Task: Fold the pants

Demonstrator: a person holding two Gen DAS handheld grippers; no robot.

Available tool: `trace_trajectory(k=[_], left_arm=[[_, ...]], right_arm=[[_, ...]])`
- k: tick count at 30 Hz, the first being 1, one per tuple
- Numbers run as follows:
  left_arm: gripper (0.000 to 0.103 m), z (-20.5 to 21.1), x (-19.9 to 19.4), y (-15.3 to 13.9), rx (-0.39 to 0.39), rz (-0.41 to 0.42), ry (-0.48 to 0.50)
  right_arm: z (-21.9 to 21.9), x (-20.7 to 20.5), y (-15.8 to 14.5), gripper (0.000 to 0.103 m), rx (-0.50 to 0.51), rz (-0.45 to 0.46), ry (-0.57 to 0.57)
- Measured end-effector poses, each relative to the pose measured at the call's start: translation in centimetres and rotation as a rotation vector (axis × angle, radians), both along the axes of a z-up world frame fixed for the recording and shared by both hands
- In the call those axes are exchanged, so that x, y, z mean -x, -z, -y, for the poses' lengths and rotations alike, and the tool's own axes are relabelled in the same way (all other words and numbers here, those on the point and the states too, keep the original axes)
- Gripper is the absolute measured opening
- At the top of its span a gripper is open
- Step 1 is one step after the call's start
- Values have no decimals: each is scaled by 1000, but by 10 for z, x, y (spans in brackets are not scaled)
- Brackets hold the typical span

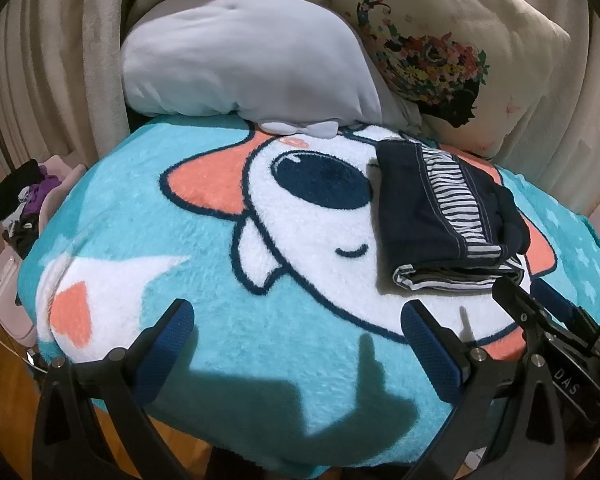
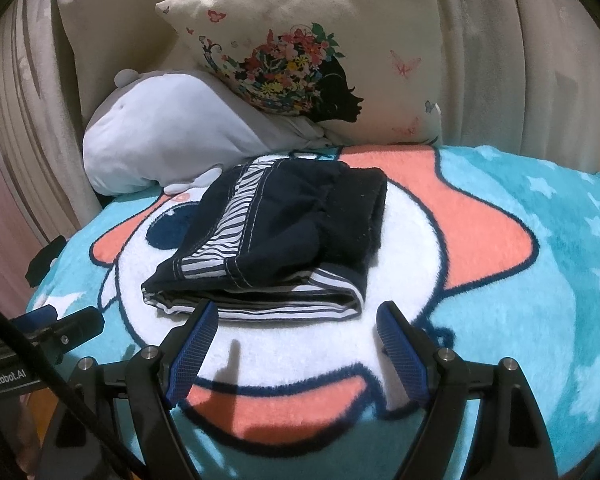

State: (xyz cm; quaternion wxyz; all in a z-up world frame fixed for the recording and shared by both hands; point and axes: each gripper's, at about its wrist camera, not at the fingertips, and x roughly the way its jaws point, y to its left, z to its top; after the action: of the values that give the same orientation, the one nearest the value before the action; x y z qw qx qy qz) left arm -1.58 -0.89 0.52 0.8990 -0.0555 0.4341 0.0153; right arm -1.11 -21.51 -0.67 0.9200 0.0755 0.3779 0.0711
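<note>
The navy pants (image 1: 440,216) with striped lining lie folded in a compact stack on the cartoon blanket (image 1: 180,240). In the right wrist view the pants (image 2: 284,232) sit just beyond my right gripper (image 2: 298,320), which is open and empty, its blue pads (image 2: 194,344) close to the stack's near edge. My left gripper (image 1: 296,328) is open and empty, to the left of and nearer than the pants. The right gripper's body shows at the lower right of the left wrist view (image 1: 540,320).
A grey plush pillow (image 1: 244,64) and a floral cushion (image 1: 440,52) lean against the beige curtain behind the blanket. A pile of clothes (image 1: 24,204) sits at the far left. Wooden floor (image 1: 4,392) shows below the blanket's near edge.
</note>
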Motion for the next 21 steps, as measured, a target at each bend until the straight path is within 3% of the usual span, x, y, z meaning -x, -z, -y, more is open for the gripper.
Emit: trace_trajectory(k=[12, 21], left_arm=[[103, 5, 1, -3, -9, 4, 10], [103, 26, 15, -19, -55, 62, 64]], right_arm=[[12, 0, -2, 86, -15, 3, 19], [31, 11, -12, 86, -21, 25, 49]])
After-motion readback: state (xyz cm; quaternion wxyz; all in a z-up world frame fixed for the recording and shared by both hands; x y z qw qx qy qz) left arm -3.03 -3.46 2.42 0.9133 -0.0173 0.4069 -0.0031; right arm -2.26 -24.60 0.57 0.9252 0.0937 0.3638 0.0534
